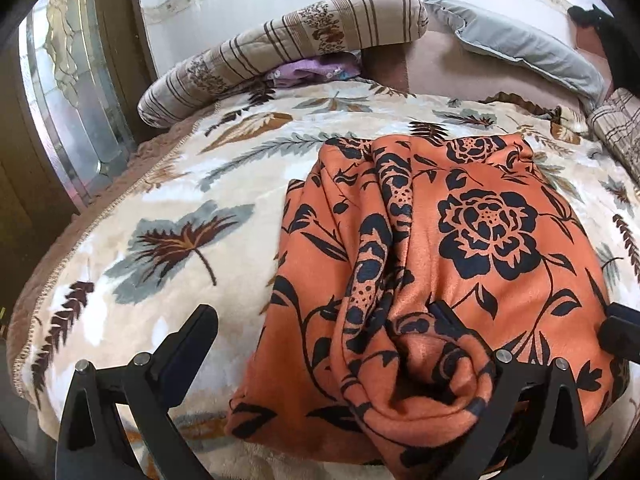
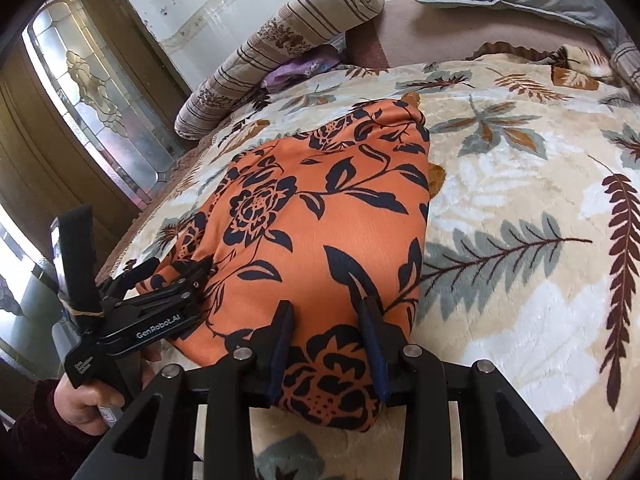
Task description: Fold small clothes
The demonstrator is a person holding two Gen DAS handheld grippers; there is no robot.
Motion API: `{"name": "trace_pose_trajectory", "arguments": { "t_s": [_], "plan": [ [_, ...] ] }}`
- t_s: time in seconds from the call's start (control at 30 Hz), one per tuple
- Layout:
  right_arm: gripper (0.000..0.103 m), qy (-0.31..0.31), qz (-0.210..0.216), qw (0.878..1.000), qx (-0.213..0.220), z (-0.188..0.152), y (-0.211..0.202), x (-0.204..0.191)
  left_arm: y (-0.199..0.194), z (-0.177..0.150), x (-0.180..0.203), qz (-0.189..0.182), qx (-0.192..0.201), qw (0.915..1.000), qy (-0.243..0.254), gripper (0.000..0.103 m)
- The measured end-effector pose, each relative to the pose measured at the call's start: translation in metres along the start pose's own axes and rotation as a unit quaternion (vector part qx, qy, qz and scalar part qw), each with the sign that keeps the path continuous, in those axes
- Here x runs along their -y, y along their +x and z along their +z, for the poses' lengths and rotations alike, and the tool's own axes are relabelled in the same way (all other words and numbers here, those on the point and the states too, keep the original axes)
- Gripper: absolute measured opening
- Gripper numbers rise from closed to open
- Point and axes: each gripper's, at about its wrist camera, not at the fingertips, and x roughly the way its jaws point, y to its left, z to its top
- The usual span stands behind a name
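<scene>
The near edge of the orange garment [image 2: 320, 232] is gripped between the pads of the right tool [image 2: 328, 344]. The left tool [image 1: 320, 320] is spread wide, one finger under a fold. The garment is laid folded on the bed's blanket [image 2: 520, 200].

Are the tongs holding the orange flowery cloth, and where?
Yes. The right tongs pinch the orange cloth at its near folded edge. The left tongs stand wide open at its other near corner, gripping nothing.
</scene>
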Motion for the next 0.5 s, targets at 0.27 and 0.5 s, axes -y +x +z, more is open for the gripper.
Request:
{"name": "trace_pose_trajectory", "arguments": {
  "t_s": [0.27, 0.5],
  "plan": [
    [0.039, 0.012, 0.038, 0.999, 0.006, -0.002, -0.009, 0.013, -0.013, 0.002, 0.001, 0.019, -0.025, 0.9992, -0.023, 0.103],
    [0.038, 0.017, 0.06, 0.998, 0.028, 0.002, -0.021, 0.014, -0.04, 0.005, 0.013, 0.051, -0.015, 0.9985, 0.015, 0.103]
  ]
}}
